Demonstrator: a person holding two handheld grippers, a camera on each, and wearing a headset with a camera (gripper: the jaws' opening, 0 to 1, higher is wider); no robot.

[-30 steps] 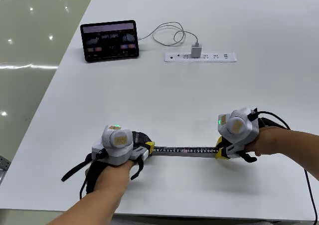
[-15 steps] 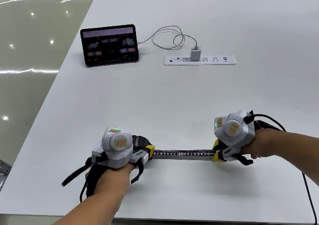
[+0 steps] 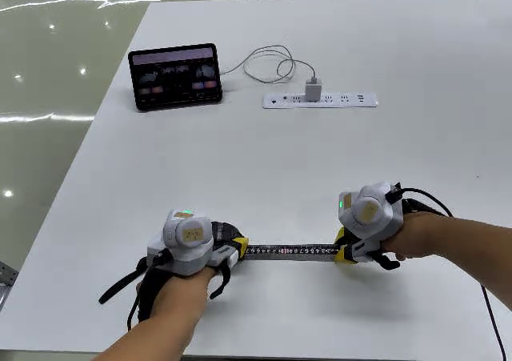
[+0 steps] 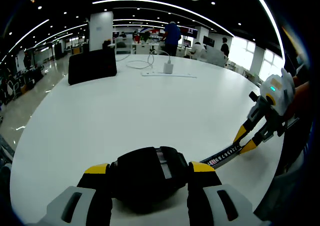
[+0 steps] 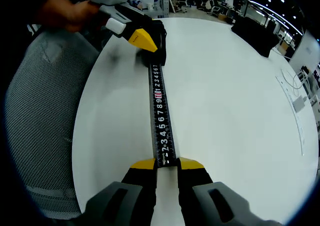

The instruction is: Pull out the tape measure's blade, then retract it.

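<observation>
The left gripper [image 4: 150, 168] has its jaws clamped on the black rounded tape measure case [image 3: 222, 231] on the white desk [image 3: 320, 161]. Right of the case, the right gripper [image 5: 166, 163] has its jaws pinching the end of the extended dark numbered blade [image 5: 159, 110].

The rounded plastic tape measure case [image 4: 147, 178] is finished in matte black; its steel blade [image 5: 161, 116] is dark, printed with white numerals and ticks, one figure marked in red. The grey left tool [image 4: 150, 168] and right tool [image 5: 167, 164] are tipped in yellow. The smooth desk [image 3: 320, 161] and the long power strip [image 3: 336, 99] are plain white; the flat tablet [image 3: 176, 69] is framed in black.
</observation>
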